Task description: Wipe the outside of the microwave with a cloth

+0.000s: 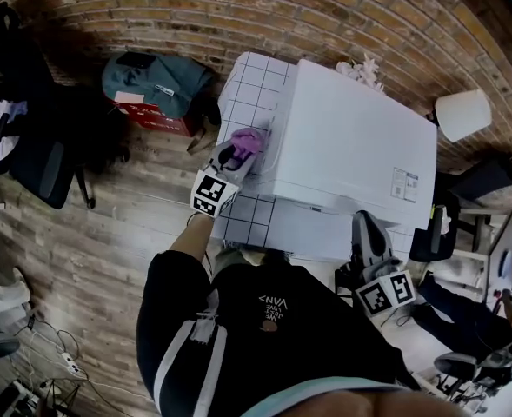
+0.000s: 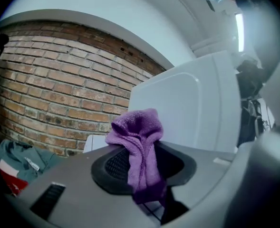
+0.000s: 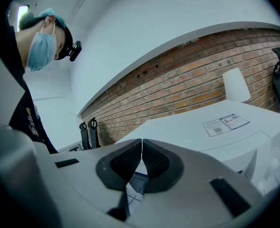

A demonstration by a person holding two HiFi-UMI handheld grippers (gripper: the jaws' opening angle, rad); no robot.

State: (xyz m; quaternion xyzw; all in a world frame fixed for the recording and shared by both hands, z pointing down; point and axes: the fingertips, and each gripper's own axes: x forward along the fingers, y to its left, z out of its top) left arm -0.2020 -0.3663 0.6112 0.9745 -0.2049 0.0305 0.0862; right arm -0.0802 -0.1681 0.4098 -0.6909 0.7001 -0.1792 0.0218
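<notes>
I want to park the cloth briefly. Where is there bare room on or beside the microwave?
The microwave top is bare from its left edge to the label. The checked table shows a free strip behind the cloth. Crowded: the left side, where the left hand-held gripper grips it, and the front by the right hand-held gripper.

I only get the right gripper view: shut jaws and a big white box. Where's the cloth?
Observer: The purple terry cloth is clamped in the left hand-held gripper.
Operator: Is it on the microwave?
Observer: In the head view it looks pressed against the side wall of the white boxy microwave.
Operator: What's the microwave standing on?
Observer: A white tabletop with black grid lines.
</notes>
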